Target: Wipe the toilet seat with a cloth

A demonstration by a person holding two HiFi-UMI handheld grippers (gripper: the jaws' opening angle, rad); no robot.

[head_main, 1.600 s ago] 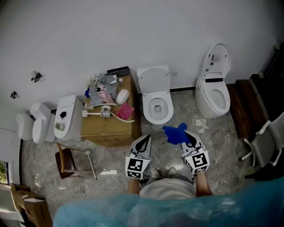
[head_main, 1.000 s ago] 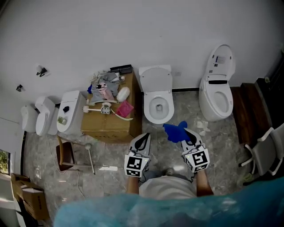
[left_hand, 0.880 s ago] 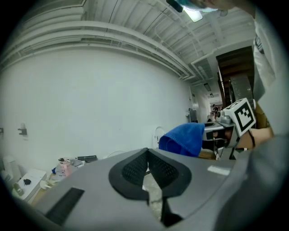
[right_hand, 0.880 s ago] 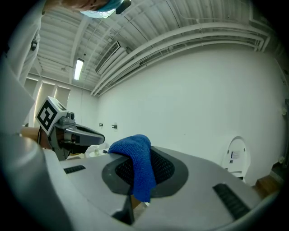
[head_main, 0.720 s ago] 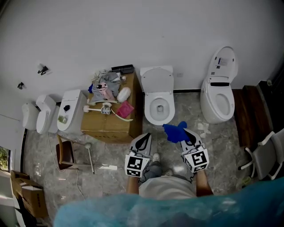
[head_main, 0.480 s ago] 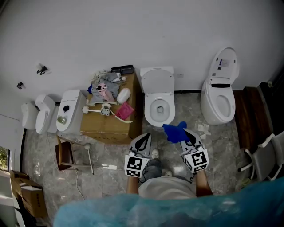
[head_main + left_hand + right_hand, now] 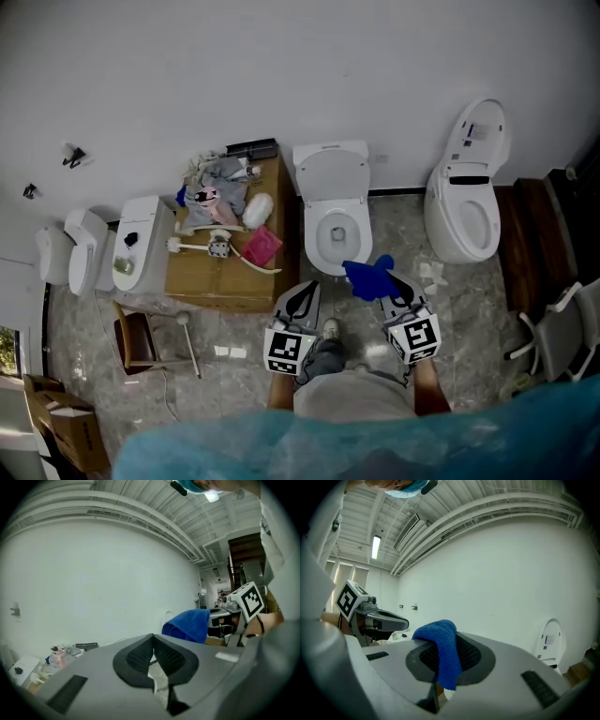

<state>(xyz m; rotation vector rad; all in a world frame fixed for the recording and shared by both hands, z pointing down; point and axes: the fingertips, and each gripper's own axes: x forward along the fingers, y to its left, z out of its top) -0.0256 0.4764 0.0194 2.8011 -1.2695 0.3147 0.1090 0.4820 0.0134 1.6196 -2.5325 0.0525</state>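
Observation:
A white toilet with its lid raised stands against the wall, straight ahead of me in the head view. My right gripper is shut on a blue cloth that hangs just short of the bowl's front rim. In the right gripper view the blue cloth drapes over the closed jaws. My left gripper is shut with nothing in it, level with the right one and a little to the left of the bowl. From the left gripper view, the cloth shows beyond the jaws.
A cardboard box left of the toilet carries clutter, a pink item and a toilet brush. A second white toilet stands at the right, a toilet tank at the left. White scraps lie on the tiled floor.
The view has drifted slightly, and the toilet now sits closer to the cloth. Both grippers keep their places and stay shut.

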